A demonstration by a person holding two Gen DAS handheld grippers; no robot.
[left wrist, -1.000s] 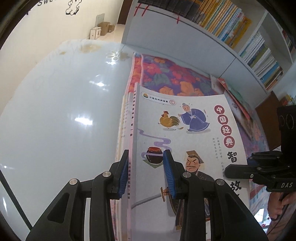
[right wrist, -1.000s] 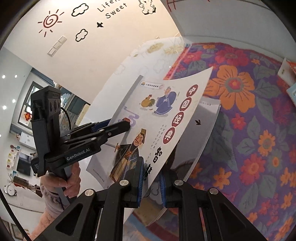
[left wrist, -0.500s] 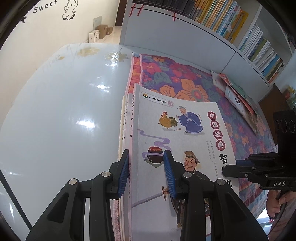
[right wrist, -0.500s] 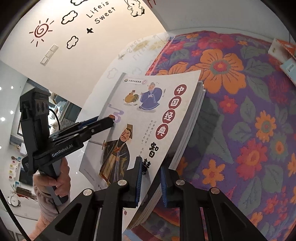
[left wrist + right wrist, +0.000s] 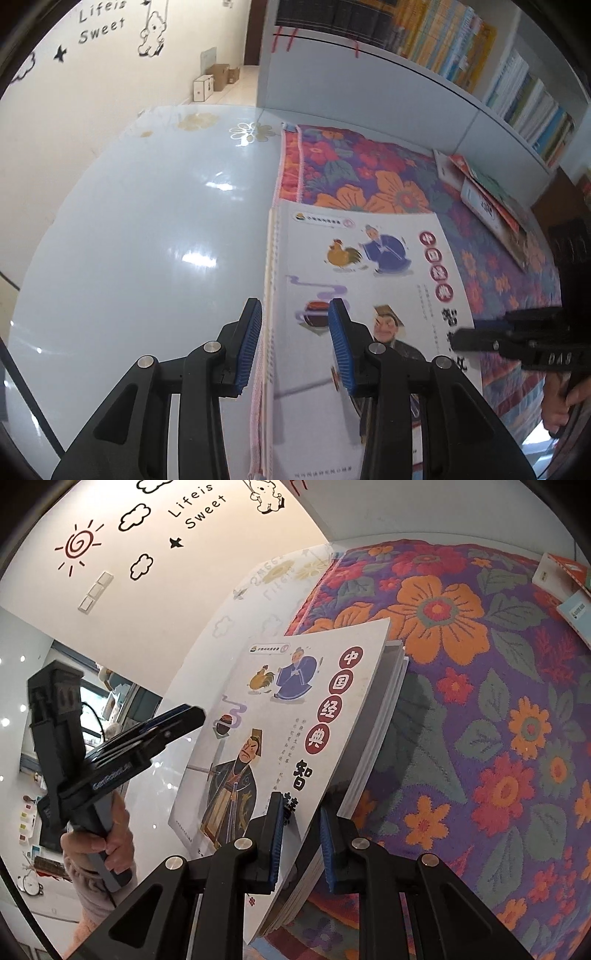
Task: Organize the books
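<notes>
Lying at the edge of a purple flowered cloth (image 5: 373,177) on the glossy white counter (image 5: 147,229), the stack of white illustrated storybooks (image 5: 369,280) sits between both grippers. The left gripper (image 5: 295,343) straddles the spine side, jaws slightly parted and just easing apart, pads not clearly pressing. The right gripper (image 5: 301,834) brackets the lifted top cover likewise. More books (image 5: 487,203) lie near the white bookshelf (image 5: 424,96). Wall lettering (image 5: 195,506) reads "Life is Sweet"; the cover's lower edge is cut off.
</notes>
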